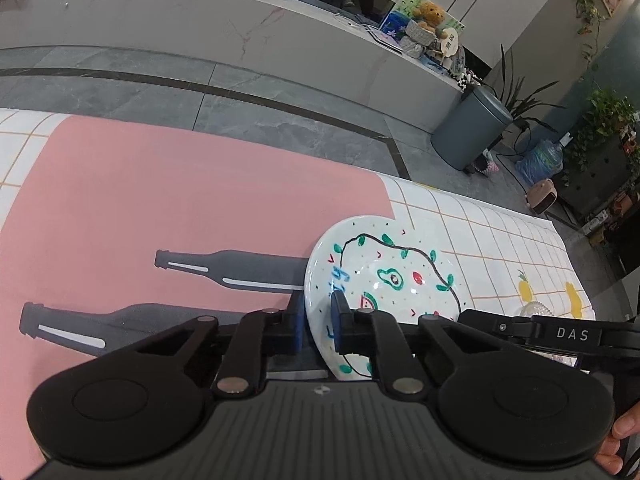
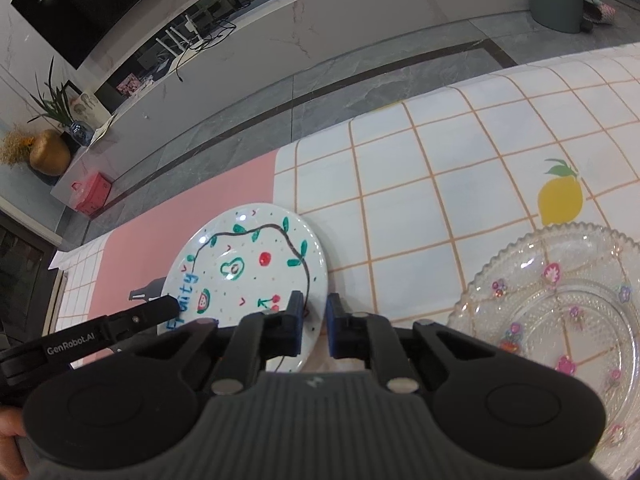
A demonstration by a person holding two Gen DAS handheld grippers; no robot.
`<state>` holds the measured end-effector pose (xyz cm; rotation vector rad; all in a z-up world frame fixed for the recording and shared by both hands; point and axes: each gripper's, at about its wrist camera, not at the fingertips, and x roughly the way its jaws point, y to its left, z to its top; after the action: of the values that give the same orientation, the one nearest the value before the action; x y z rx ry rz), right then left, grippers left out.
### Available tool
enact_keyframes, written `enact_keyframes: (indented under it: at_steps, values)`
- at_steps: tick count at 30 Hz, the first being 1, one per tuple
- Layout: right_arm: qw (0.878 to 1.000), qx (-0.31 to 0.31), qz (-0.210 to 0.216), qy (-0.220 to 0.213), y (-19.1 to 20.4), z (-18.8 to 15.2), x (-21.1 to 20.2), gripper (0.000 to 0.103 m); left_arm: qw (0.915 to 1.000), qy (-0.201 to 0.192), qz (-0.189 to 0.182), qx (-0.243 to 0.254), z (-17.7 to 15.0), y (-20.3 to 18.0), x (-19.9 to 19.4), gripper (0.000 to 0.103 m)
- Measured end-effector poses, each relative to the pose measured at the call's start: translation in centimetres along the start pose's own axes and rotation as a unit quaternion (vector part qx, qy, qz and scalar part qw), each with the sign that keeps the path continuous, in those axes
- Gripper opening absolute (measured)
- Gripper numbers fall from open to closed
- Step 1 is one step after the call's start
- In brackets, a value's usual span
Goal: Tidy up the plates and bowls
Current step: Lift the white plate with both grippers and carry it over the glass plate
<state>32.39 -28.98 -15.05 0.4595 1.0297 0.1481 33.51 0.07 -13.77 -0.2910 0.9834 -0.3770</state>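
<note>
painted plate [image 2: 248,276] on table [image 2: 440,184], straddling mat [image 1: 160,200] edge. glass plate [image 2: 560,312] at 3 o'clock of painted plate, apart. left gripper [image 1: 319,322] on painted plate rim at 9 o'clock, right gripper [image 2: 314,326] on rim at 5 o'clock. bin [image 1: 468,132] on floor beyond table, 1 o'clock.

1. The painted plate [image 1: 384,280] is pinched at its left rim by the left gripper [image 1: 320,322].
2. The plate is held tilted above the pink mat [image 1: 160,200].
3. The right gripper [image 1: 540,330] is seen at the plate's right.
</note>
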Motion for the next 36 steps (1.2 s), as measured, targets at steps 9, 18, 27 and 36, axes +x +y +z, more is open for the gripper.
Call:
enact_keyframes:
  at_steps: [9, 18, 27, 36]
  values:
    - [1.0, 0.003, 0.011, 0.004, 0.4, -0.8, -1.8, 0.01, 0.9999, -0.011, 0.002, 0.006, 0.1, -1.2, -2.4, 0.014]
    - [0.999, 0.016, 0.036, -0.009, 0.7, -3.3, -8.0, 0.01, 0.999, -0.03, -0.001, 0.032, -1.4, -5.0, -8.1, 0.014]
    - [0.997, 0.021, 0.059, -0.034, 1.7, -6.9, -16.4, 0.01, 0.9984, -0.039, 0.012, 0.04, -3.9, -9.7, -15.6, 0.015]
    - [0.995, 0.03, 0.073, -0.056, 0.0, -12.4, -25.0, 0.01, 0.9984, -0.046, -0.007, 0.033, -8.8, -14.8, -20.9, 0.015]
